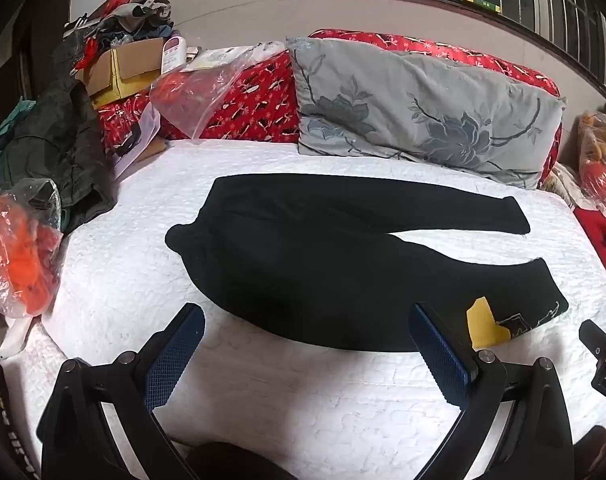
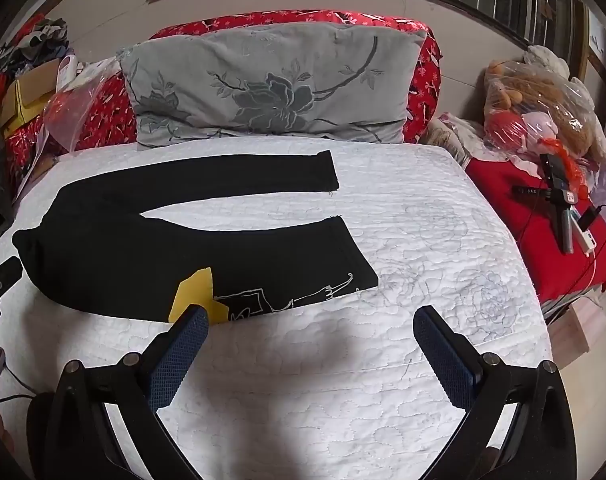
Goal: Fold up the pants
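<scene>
Black pants (image 1: 323, 256) lie flat on the white quilted bed (image 1: 263, 392), waistband to the left, both legs spread apart and pointing right. The near leg carries a yellow patch (image 1: 483, 326) and a white line drawing. My left gripper (image 1: 307, 320) is open and empty, hovering just in front of the near edge of the pants. In the right wrist view the pants (image 2: 175, 236) lie ahead and to the left, with the yellow patch (image 2: 197, 292) beside my left fingertip. My right gripper (image 2: 311, 320) is open and empty, above bare quilt (image 2: 423, 240) near the near leg's hem.
A grey flowered pillow (image 1: 423, 108) leans on a red quilt at the head of the bed. Boxes, dark clothes and plastic bags (image 1: 19, 252) crowd the left side. A bagged plush toy (image 2: 543, 104) and devices on a red cloth (image 2: 543, 216) sit to the right.
</scene>
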Available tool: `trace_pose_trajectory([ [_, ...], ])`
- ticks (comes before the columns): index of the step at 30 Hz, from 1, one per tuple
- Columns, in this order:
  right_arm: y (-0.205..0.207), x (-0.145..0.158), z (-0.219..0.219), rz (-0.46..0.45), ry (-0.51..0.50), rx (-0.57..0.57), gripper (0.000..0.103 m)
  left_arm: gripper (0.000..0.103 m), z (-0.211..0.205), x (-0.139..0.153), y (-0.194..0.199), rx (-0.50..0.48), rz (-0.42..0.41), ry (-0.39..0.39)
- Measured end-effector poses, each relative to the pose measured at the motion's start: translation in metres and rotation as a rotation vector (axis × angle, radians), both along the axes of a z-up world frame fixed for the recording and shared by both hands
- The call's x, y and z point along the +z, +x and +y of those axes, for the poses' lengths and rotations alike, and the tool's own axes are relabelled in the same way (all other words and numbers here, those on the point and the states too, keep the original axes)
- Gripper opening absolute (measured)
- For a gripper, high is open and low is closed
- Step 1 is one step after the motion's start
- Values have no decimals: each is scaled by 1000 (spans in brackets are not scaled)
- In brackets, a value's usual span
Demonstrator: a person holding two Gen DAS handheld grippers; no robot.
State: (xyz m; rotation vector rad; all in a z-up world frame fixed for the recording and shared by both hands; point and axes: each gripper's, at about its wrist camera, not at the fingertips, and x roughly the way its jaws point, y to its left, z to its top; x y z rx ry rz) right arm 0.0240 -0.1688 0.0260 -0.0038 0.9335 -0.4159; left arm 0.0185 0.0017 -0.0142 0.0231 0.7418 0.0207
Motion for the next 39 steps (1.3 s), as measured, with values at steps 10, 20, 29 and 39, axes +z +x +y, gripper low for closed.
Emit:
trace_pose_trajectory([
  [10, 2, -3, -3, 13, 6, 3, 103, 102, 0, -2, 5, 1, 20, -4],
  [20, 3, -4, -3, 18, 8, 4, 103, 102, 2, -3, 8, 1, 27, -8],
  [29, 3, -5, -4, 18, 10, 5, 103, 102, 2, -4, 8, 2, 32, -10],
  [39, 1, -8, -4, 23, 14, 1, 103, 102, 0, -5, 6, -8, 34, -10],
])
